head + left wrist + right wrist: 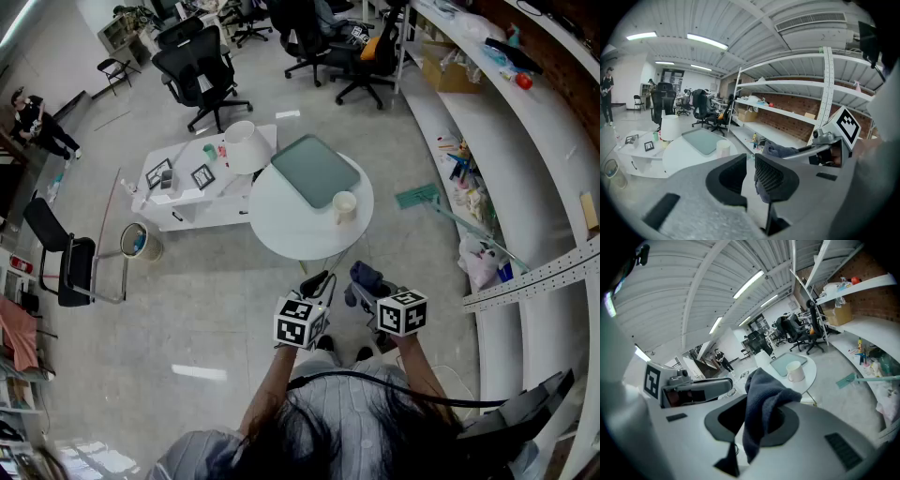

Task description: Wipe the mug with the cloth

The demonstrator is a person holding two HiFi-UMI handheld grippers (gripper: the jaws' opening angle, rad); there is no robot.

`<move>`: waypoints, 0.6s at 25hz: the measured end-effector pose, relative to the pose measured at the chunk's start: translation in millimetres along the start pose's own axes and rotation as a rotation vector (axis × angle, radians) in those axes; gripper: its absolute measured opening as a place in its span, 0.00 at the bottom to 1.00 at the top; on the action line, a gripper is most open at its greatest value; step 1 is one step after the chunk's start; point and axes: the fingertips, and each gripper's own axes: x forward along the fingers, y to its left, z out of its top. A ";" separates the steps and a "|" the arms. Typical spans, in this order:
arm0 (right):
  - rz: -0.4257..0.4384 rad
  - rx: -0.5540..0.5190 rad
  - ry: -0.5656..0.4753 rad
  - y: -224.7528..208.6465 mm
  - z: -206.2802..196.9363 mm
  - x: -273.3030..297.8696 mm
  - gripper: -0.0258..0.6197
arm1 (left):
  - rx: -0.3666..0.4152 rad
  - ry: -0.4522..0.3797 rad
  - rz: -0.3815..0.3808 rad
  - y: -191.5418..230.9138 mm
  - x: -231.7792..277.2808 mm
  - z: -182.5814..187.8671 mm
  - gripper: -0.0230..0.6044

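A cream mug [344,205] stands upright near the right edge of a round white table [281,230], beside a green tray [315,170]. Both grippers hover short of the table's near edge, well apart from the mug. My right gripper [364,281] is shut on a dark blue cloth [764,397], which drapes over its jaws and hangs down. My left gripper [315,281] is to its left, its jaws open by a narrow gap [751,180] with nothing between them. The mug [723,148] [794,371] also shows ahead in both gripper views.
A white lampshade-like object [246,146] sits at the table's far left edge, next to a low white stand [187,192]. A bin [139,241] and a black chair [66,267] are at the left. Long white shelves [497,141] run along the right; a green broom [417,195] lies below them.
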 end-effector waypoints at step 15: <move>-0.041 0.053 -0.061 6.5 3.6 22.9 0.16 | 0.003 0.012 -0.044 33.3 -2.9 -4.7 0.14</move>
